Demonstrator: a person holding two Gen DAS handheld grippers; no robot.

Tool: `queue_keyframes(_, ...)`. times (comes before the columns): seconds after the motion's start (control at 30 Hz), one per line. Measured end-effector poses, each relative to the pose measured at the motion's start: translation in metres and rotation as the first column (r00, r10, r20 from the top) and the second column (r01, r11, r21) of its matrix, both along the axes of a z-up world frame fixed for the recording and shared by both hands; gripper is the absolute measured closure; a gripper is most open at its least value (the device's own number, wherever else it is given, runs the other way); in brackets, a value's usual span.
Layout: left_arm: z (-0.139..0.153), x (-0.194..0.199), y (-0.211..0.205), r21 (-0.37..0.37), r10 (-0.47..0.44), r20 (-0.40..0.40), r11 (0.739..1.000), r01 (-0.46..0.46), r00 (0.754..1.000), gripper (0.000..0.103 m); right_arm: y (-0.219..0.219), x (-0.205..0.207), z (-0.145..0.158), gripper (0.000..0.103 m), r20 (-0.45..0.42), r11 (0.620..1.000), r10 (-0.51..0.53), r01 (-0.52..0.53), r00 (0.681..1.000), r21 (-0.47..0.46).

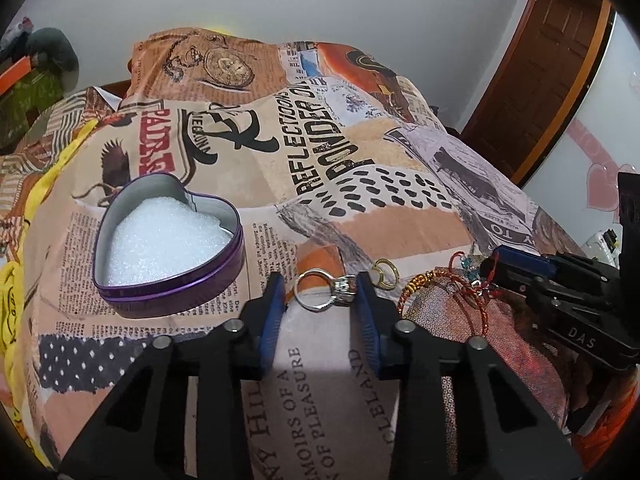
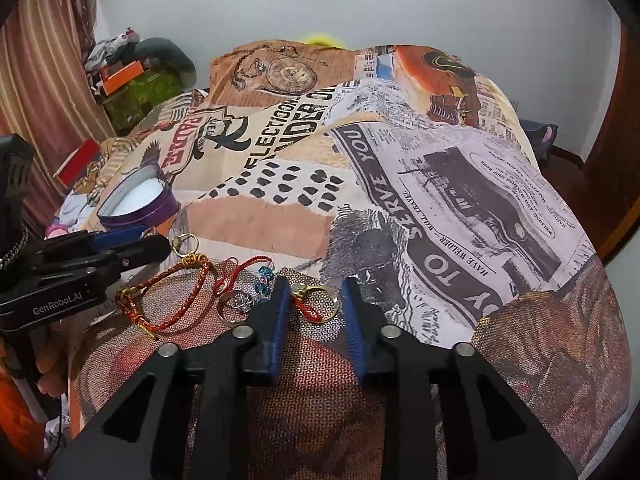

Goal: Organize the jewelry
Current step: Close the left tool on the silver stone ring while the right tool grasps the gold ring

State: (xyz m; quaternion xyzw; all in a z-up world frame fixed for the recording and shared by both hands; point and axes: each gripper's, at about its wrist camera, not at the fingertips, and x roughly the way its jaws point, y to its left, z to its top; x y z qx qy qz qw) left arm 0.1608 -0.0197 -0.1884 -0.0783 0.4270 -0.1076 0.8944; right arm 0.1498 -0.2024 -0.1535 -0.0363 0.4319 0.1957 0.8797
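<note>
The printed bedspread (image 1: 360, 184) reads "REFLECTIONS", "PONDER" and "MEMOIRS OF A… PLEASURE"; the right wrist view shows "SERVE YOU" on it. A purple heart tin (image 1: 168, 240) with white foam lies left of the left gripper (image 1: 320, 284), whose open fingers flank a silver ring (image 1: 324, 290), its setting against the right pad. The right gripper (image 2: 316, 300), marked "DAS" in the left view, stands open around a gold ring (image 2: 322, 300); whether its pads touch is unclear.

bedsheet (image 1: 320, 168): "PONDER" | left gripper (image 2: 132, 248): "GenRobot.AI" | right gripper (image 1: 500, 268): "DAS"
</note>
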Motion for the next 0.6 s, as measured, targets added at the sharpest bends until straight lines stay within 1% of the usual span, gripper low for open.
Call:
queue_keyframes(0.17, 0.004, -0.004, -0.001, 0.017, -0.008, 0.014, 1.0, 0.007, 1.0, 0.073, -0.003, -0.002, 0.003, 0.081, 0.005, 1.0, -0.008, 0.008, 1.0, 0.011)
queue_keyframes(0.2, 0.005, -0.005, -0.002, 0.021, -0.008, 0.017, 1.0, 0.008, 1.0, 0.073, -0.003, -0.002, 0.004, 0.085, 0.005, 1.0, -0.01, 0.01, 1.0, 0.014)
queue_keyframes(0.23, 0.006, -0.007, -0.002, 0.023, -0.009, 0.022, 1.0, 0.009, 1.0, 0.073, -0.004, -0.002, 0.005, 0.095, 0.004, 1.0, -0.013, 0.012, 1.0, 0.018)
queue_keyframes(0.6, 0.021, -0.021, -0.005, 0.009, -0.018, 0.056, 1.0, 0.018, 0.998, 0.073, -0.013, -0.011, 0.023, 0.095, 0.049, 0.999, -0.041, 0.04, 0.998, 0.016)
